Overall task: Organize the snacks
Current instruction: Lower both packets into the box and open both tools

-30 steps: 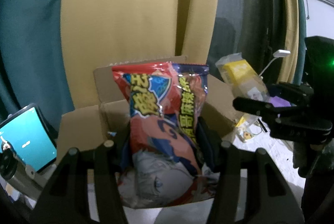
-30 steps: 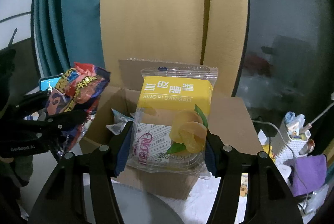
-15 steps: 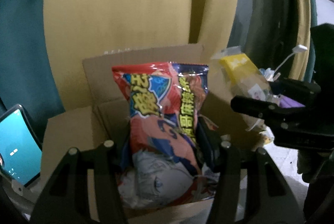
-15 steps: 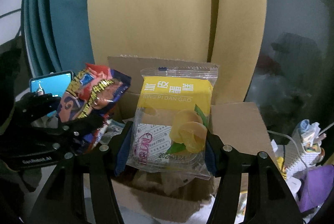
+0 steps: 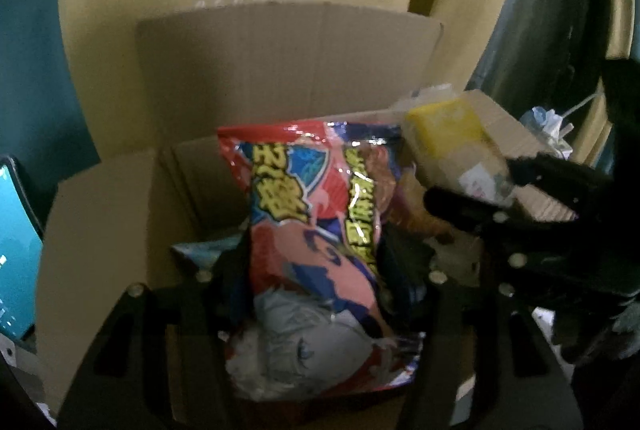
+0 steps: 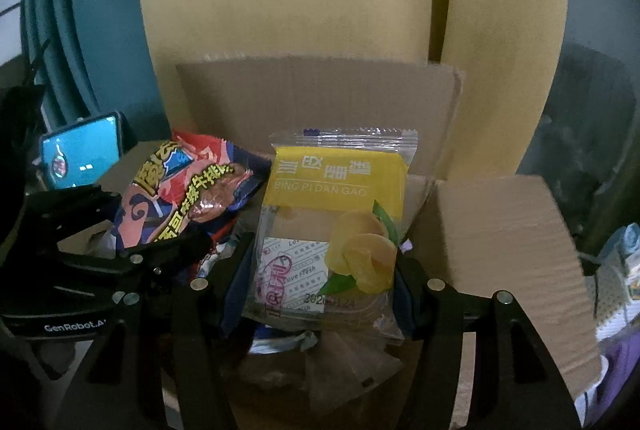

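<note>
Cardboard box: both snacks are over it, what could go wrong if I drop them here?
1. The left gripper has just been opening with the red snack bag between its fingers; its bottom hangs by the near wall of the cardboard box and may slip outside.
2. The right gripper with the yellow cake pack is close beside the left one; they could bump.

Box (image 6: 320, 101) interior perhaps mostly hidden

Cake packet (image 6: 336, 230) reads "BING PI DAN GAO", perhaps "2026".
</note>
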### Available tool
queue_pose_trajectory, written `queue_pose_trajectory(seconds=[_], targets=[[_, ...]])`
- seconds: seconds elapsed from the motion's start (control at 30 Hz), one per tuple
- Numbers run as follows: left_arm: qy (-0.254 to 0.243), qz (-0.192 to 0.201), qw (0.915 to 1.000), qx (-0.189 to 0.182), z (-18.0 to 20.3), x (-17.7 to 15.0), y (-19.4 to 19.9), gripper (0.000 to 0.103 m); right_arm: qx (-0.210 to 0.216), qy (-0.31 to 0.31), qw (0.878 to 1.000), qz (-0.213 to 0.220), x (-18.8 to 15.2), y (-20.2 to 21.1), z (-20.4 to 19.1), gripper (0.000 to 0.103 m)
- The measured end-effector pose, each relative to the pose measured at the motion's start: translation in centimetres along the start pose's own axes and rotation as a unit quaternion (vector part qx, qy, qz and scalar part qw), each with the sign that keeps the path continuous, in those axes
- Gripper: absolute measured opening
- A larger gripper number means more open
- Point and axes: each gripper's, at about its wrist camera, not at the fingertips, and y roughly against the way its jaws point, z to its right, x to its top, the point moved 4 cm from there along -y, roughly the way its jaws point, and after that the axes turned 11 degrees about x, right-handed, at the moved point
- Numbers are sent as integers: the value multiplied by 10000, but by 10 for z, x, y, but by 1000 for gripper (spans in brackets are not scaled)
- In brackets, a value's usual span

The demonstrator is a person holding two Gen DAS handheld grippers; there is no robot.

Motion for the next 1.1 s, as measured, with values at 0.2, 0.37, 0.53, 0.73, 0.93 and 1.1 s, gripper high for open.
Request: queue_pose_trajectory(seconds=[0.2, 0.37, 0.53, 0.73, 0.93, 1.1], targets=[[92, -84, 9999, -96, -2, -4, 0, 76, 141, -280, 9990, -306, -10, -18, 9, 63], [88, -96, 9999, -108, -1, -4, 0, 84, 285, -427, 9979, -391, -11, -18, 11, 76], [91, -27, 9999, -49, -4, -5, 10, 86, 287, -468, 9978, -366, -10, -13, 13, 82], [163, 142, 9998, -45, -8, -5, 32, 86, 170, -450, 9985, -261, -6, -4, 5, 82], [126, 384, 9992, 8, -6, -5, 61, 86, 152, -351, 9992, -141, -1, 13, -11, 82], [136, 542, 9984, -8, -5, -7, 85, 86, 134, -279, 9995, -45, 0, 33, -23, 82]])
